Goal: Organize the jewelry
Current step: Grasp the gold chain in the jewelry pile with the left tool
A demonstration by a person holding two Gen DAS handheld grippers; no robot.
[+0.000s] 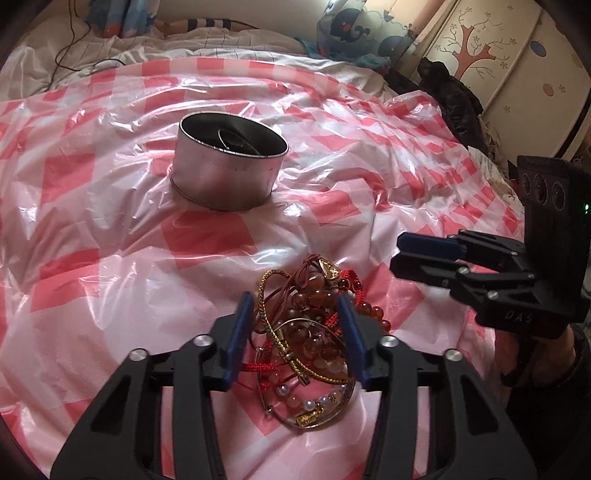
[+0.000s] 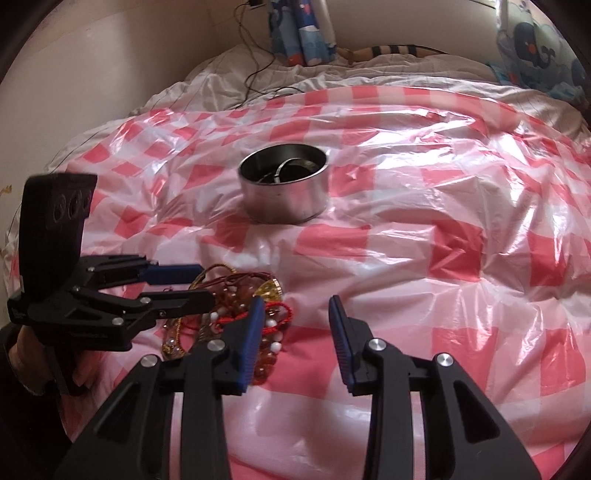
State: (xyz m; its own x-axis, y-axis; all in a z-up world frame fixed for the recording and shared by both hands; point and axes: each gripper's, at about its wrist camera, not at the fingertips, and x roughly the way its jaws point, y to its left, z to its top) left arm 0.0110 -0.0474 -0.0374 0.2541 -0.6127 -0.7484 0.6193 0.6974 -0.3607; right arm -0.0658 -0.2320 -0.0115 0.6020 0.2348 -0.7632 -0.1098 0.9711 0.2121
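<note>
A tangled jewelry pile (image 1: 314, 325) of bead bracelets, red and gold cords, a pearl strand and a thin bangle lies on the checked plastic sheet (image 1: 110, 258). My left gripper (image 1: 295, 317) straddles the pile with its blue pads (image 1: 242, 325) on either side and a gap still between them; nothing is lifted. In the right wrist view the left gripper (image 2: 205, 286) reaches the pile (image 2: 240, 295) from the left. My right gripper (image 2: 297, 321) stands open over bare sheet just right of the pile, and appears as the right gripper (image 1: 399, 254) in the left wrist view. A round metal tin (image 1: 225, 181) (image 2: 284, 199) farther back holds a bangle (image 2: 291, 168).
The sheet covers a soft bed and is wrinkled. White bedding (image 2: 332, 77), cartoon-print fabric (image 1: 362, 33) and a black cable (image 2: 255, 66) lie at the back. Dark clothes (image 1: 450, 92) and a wardrobe with a tree pattern (image 1: 498, 55) stand on the right. A hand (image 2: 26, 347) holds the left gripper.
</note>
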